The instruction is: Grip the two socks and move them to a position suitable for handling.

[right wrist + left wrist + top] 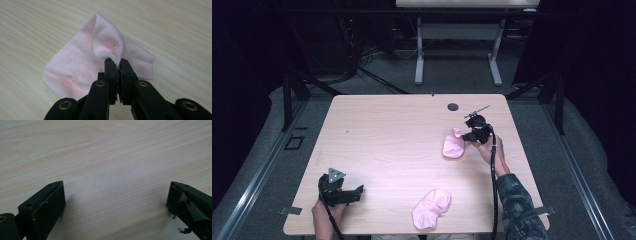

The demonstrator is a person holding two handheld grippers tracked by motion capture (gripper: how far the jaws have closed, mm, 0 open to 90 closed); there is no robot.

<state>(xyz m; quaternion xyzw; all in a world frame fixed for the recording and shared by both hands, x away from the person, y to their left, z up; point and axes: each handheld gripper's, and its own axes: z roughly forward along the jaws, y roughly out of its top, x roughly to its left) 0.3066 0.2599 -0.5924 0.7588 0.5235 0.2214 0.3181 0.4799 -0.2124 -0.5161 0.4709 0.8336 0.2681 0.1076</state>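
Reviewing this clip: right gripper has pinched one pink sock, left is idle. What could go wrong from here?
The right gripper pinches only a thin fold of the far sock, so the fabric may slip out when lifted. The left gripper rests open over bare table, well away from the near sock, so pairing needs a long reach. The near sock lies close to the table's front edge and could be nudged off.

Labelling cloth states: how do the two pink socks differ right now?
The far sock is pinched in the shut right gripper, one edge pulled up into a fold; the near sock lies loose by the table's front edge, untouched. The open left gripper is over bare table. Both are pink and soft.
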